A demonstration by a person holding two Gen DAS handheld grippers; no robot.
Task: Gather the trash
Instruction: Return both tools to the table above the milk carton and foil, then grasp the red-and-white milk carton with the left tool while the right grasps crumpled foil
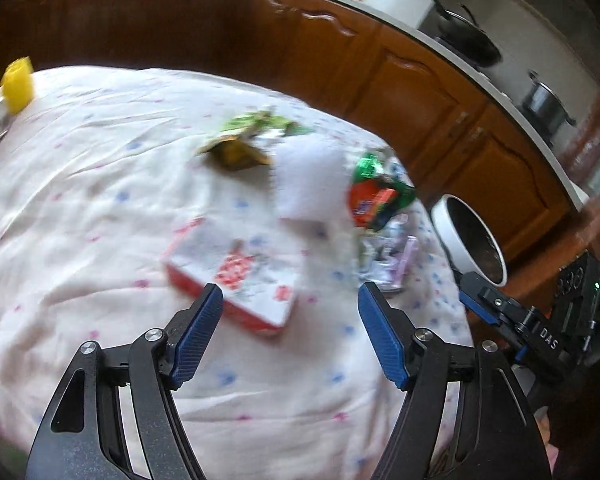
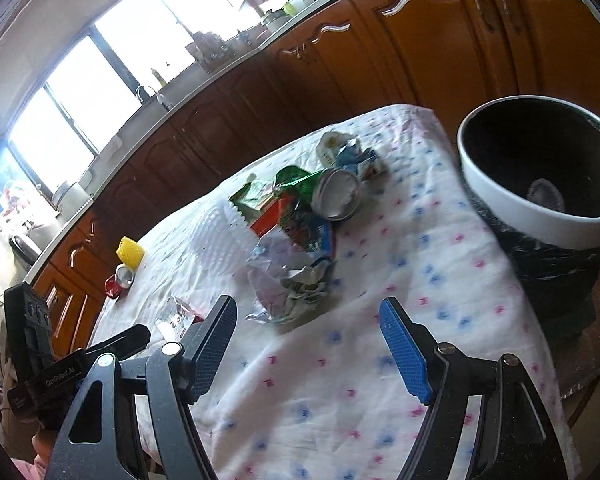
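We hold both the left gripper (image 1: 290, 334) and right gripper (image 2: 308, 344) spread apart, empty, facing the crumpled wrappers (image 2: 296, 276) at frame centre, ready for the bin (image 2: 540, 184).

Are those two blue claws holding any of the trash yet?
No. Both the left gripper and right gripper are open and empty above the table.
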